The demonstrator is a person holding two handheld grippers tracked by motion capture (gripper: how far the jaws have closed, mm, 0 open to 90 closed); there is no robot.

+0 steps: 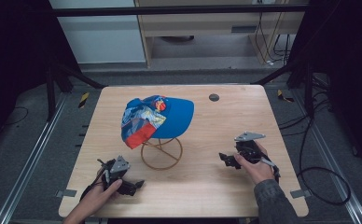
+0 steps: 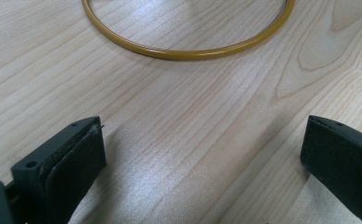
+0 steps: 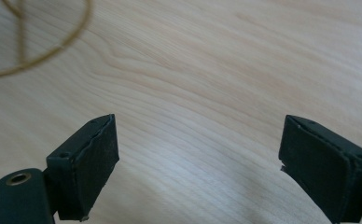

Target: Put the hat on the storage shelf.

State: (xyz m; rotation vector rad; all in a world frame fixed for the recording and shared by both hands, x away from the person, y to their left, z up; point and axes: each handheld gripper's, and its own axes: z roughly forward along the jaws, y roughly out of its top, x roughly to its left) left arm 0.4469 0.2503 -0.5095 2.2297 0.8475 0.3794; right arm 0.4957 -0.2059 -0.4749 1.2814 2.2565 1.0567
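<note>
A blue cap (image 1: 158, 119) with a patterned front and a red patch rests on a gold wire stand (image 1: 162, 153) in the middle of the wooden table (image 1: 226, 186). My left gripper (image 1: 135, 185) lies low near the front left, just in front of the stand, open with bare wood between its jaws. The stand's gold base ring (image 2: 188, 49) curves ahead of the left gripper (image 2: 202, 158). My right gripper (image 1: 226, 159) sits to the right of the stand, open and holding nothing. Part of the ring (image 3: 39, 56) shows at the upper left beyond the right gripper (image 3: 198, 161).
A small dark round disc (image 1: 213, 97) is set in the table near its far edge. Black frame bars and cables stand around the table, and a coiled cable (image 1: 328, 186) lies on the floor at the right.
</note>
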